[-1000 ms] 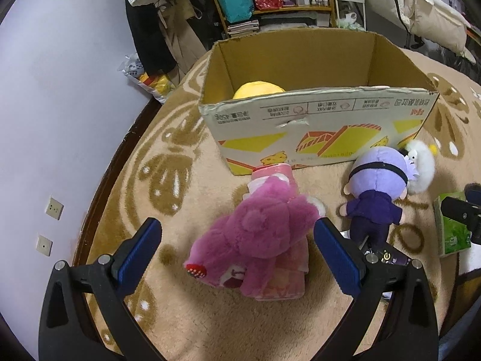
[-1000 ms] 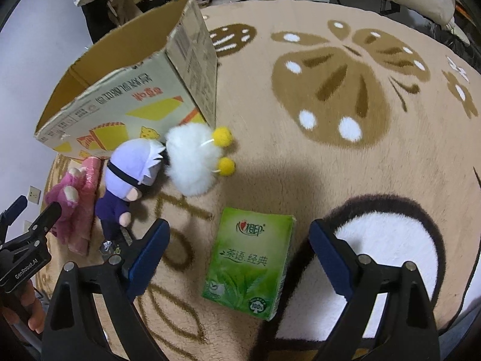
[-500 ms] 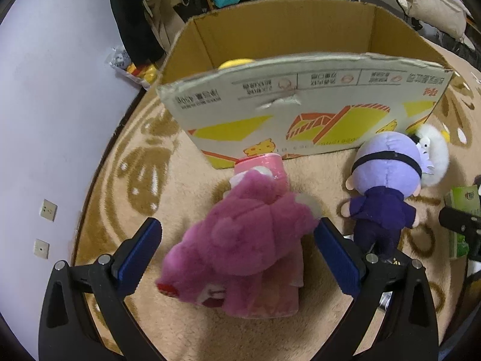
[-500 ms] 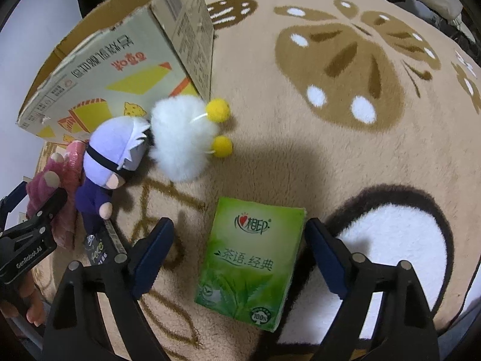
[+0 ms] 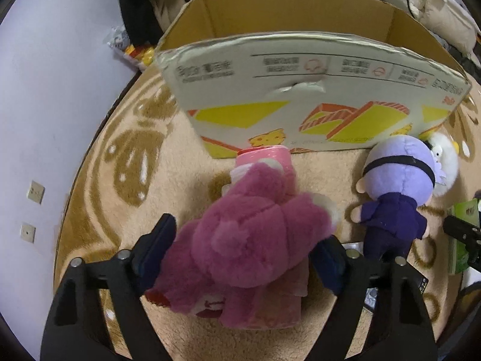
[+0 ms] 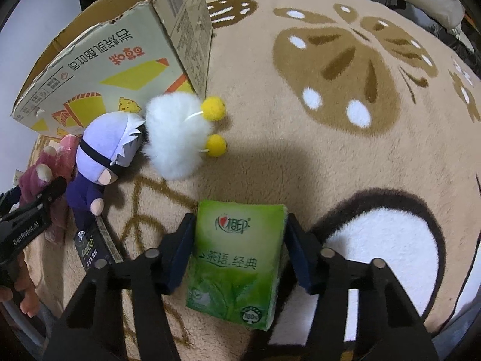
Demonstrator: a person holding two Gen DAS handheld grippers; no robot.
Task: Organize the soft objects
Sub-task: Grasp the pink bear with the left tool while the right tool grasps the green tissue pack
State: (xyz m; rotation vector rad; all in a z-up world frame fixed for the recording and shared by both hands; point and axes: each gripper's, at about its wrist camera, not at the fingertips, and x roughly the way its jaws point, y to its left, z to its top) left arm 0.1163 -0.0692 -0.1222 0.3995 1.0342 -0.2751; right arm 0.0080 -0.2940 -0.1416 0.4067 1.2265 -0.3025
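Note:
A magenta plush bear (image 5: 252,240) lies on a pink tissue pack (image 5: 270,300) on the rug. My left gripper (image 5: 240,255) is closed around the bear, its blue pads pressing both sides. A green tissue pack (image 6: 237,258) lies on the rug between the pads of my right gripper (image 6: 237,249), which has closed on it. A purple-haired doll (image 5: 393,198) (image 6: 102,153) and a white fluffy toy with yellow balls (image 6: 177,135) lie in front of the open cardboard box (image 5: 300,84) (image 6: 105,60).
A dark small pack (image 6: 96,243) lies beside the doll's feet. The beige patterned rug (image 6: 345,90) stretches to the right. A wall (image 5: 45,90) with sockets stands on the left. Shelves and clothes (image 5: 150,6) stand behind the box.
Both grippers moved forward and down and closed: the left one onto the magenta bear, the right one onto the green tissue pack. The box looms closer in the left view.

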